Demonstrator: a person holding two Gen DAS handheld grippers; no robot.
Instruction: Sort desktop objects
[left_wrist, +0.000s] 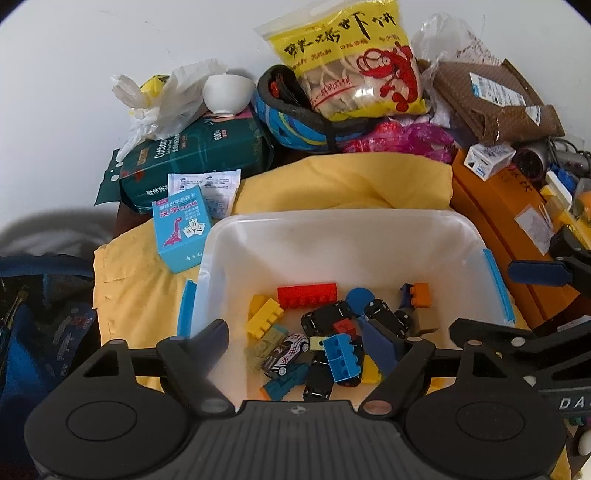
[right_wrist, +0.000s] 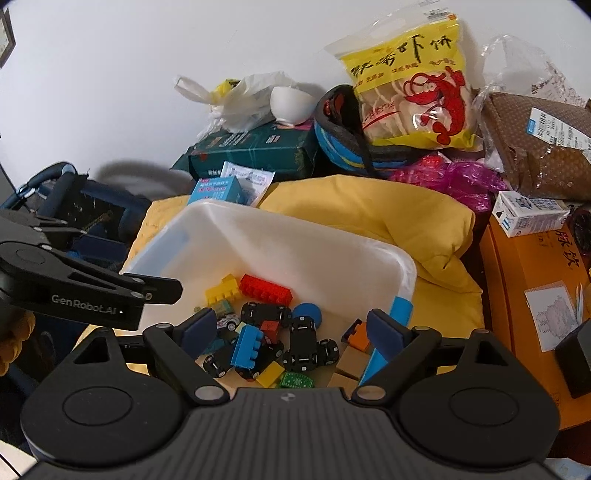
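A white translucent bin (left_wrist: 332, 236) with blue latches sits on a yellow cloth (left_wrist: 343, 184). Inside it lie a red brick (left_wrist: 307, 294), a yellow brick (left_wrist: 264, 319), a blue brick (left_wrist: 341, 356), several black toy cars (left_wrist: 327, 317), a white toy car (left_wrist: 290, 349), a blue disc (left_wrist: 360, 297) and an orange block (left_wrist: 421, 295). My left gripper (left_wrist: 295, 339) hovers open over the bin's near side, holding nothing. My right gripper (right_wrist: 291, 325) is open too, above the toys from the bin's near right corner, also holding nothing. The right wrist view shows the left gripper's arm at its left edge.
Clutter rings the bin: a blue card box (left_wrist: 181, 229), a green tissue pack (left_wrist: 195, 158), a white bowl (left_wrist: 227, 92), a blue helmet (left_wrist: 291, 118), a yellow snack bag (left_wrist: 354, 62), a brown parcel (left_wrist: 491, 99), an orange box (left_wrist: 509, 229). A dark backpack (left_wrist: 37, 325) sits at the left.
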